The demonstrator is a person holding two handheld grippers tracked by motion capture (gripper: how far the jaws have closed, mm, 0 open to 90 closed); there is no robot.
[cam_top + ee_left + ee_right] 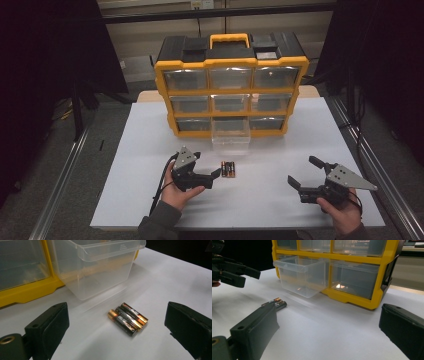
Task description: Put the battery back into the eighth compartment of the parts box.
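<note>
Three black-and-gold batteries [228, 170] lie side by side on the white table top [270, 200], in front of a clear drawer [230, 134] pulled out of the bottom middle slot of a yellow-and-black organizer [230, 62]. My left gripper [206, 164] is open just left of the batteries, with nothing between its jaws. In the left gripper view the batteries [127, 318] lie just ahead between the black fingers [50, 325], with the drawer [100, 267] beyond. My right gripper [303, 171] is open and empty at the front right, well away from the batteries [275, 303].
The organizer [362, 300] stands at the back of the table with its other clear drawers pushed in. Metal rails [60, 185] run along both sides of the table. The left gripper [239, 273] appears far off at the left of the right gripper view.
</note>
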